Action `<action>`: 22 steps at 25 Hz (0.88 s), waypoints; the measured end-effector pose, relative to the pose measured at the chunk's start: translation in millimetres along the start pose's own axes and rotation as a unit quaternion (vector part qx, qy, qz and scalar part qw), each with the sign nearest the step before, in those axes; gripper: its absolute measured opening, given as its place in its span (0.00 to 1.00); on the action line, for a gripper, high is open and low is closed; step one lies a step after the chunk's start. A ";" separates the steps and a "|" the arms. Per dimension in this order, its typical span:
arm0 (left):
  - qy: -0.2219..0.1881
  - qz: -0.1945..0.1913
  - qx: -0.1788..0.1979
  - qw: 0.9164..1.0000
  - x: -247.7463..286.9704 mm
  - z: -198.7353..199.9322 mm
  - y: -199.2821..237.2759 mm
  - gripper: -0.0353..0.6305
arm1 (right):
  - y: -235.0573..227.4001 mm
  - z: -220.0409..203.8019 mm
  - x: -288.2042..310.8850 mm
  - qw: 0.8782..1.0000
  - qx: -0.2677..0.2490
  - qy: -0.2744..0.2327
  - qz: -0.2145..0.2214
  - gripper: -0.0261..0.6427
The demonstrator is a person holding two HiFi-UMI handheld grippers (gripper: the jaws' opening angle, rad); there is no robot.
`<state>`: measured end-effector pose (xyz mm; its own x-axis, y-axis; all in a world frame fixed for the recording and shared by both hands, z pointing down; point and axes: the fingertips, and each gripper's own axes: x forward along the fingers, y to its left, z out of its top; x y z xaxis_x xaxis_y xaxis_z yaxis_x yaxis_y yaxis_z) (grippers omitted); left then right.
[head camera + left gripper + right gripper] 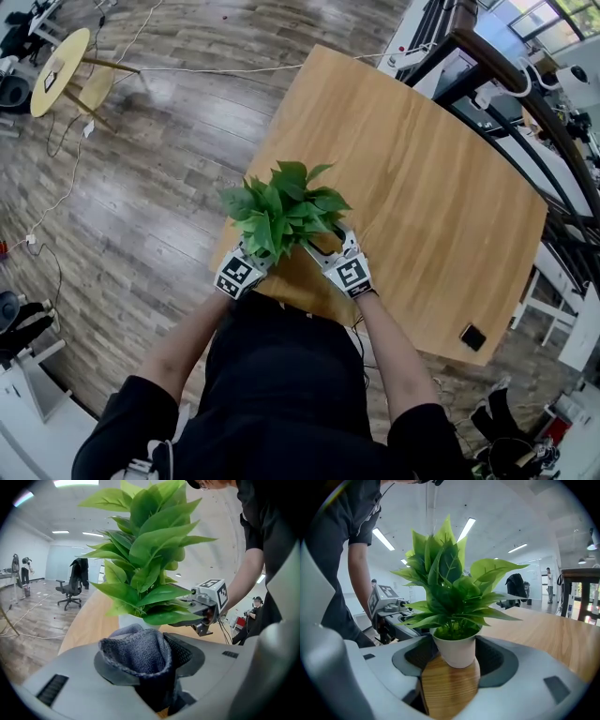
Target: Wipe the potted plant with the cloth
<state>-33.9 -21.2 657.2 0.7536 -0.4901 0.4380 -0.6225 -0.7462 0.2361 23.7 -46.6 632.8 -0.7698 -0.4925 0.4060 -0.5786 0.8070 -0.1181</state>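
Observation:
A potted plant (281, 211) with broad green leaves stands near the front edge of the wooden table (422, 187). Its white pot (457, 651) sits between the pads of my right gripper (457, 663), which closes on it from both sides. My left gripper (140, 658) is shut on a bunched blue-grey cloth (136, 651), held just short of the lower leaves (150, 592). In the head view the left gripper (251, 258) and right gripper (330, 248) flank the plant, whose leaves hide the pot.
A small black object (472, 336) lies near the table's right front corner. A round yellow side table (58, 70) and loose cables are on the wooden floor to the left. Dark railings and desks (525, 112) stand beyond the table's right side.

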 end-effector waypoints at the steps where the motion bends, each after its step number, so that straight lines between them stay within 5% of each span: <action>1: -0.001 0.003 -0.002 1.000 0.1 0.6 1.3 0.32 | 2.8 -0.5 -1.0 1.000 0.002 -0.001 0.003 0.45; 7: -0.007 0.028 -0.019 0.999 -9.3 4.9 21.7 0.32 | 29.7 -8.8 -6.7 1.000 -0.004 0.009 0.027 0.45; 12: 0.000 0.036 -0.014 0.999 -10.8 2.5 36.3 0.32 | -5.8 -7.4 -4.8 0.999 -0.001 0.011 -0.032 0.45; 17: 0.008 0.021 0.010 1.000 -3.1 7.3 34.0 0.32 | 0.0 0.4 5.9 0.999 -0.038 0.017 0.009 0.45; 22: 0.007 0.010 0.013 1.000 -1.8 6.4 22.8 0.32 | 1.7 0.8 9.7 1.000 -0.027 0.012 -0.008 0.45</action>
<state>-48.1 -40.3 656.3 0.7376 -0.4995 0.4544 -0.6319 -0.7478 0.2037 15.0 -50.3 635.8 -0.7539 -0.4972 0.4294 -0.5740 0.8165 -0.0625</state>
